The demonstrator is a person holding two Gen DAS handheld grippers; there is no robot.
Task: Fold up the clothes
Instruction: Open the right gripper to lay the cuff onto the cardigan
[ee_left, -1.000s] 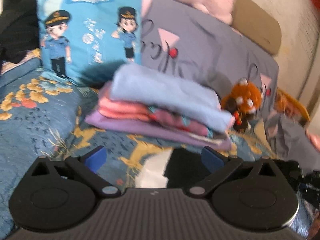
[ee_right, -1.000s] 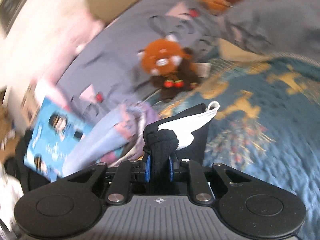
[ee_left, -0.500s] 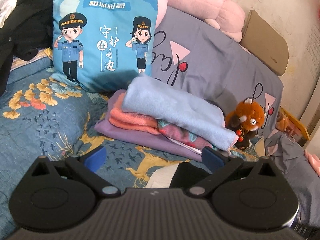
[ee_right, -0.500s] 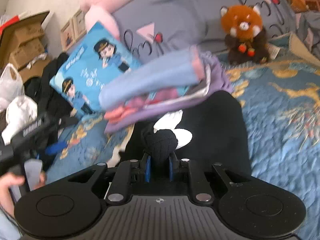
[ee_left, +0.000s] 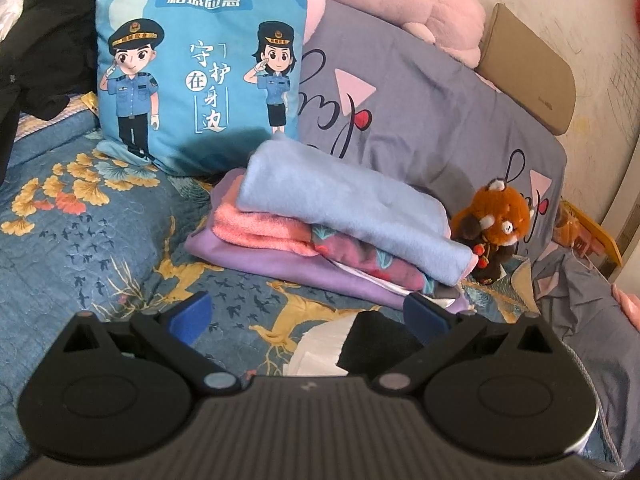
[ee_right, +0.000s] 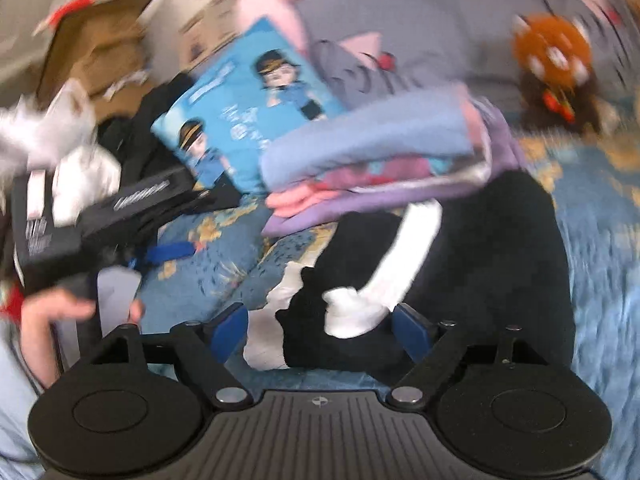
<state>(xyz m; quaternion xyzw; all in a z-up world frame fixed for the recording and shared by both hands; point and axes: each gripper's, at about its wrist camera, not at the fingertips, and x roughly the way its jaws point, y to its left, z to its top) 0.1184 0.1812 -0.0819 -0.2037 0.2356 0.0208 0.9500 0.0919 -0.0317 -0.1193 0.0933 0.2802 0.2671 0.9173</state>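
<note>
Right hand-held gripper (ee_right: 320, 326) opening around black-and-white garment (ee_right: 460, 264), folded stack (ee_right: 380, 160) and cushion (ee_right: 248, 104) just beyond

A black garment (ee_right: 480, 264) with white bands lies bunched at lower centre of the right wrist view, on the bed. Just behind it, at centre frame, sits a folded stack (ee_left: 332, 236): light blue on top, then coral, patterned pink, purple underneath.

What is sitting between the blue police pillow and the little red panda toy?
In the left wrist view, a stack of folded clothes lies between the police pillow and the red panda toy, with a light blue piece on top.
</note>
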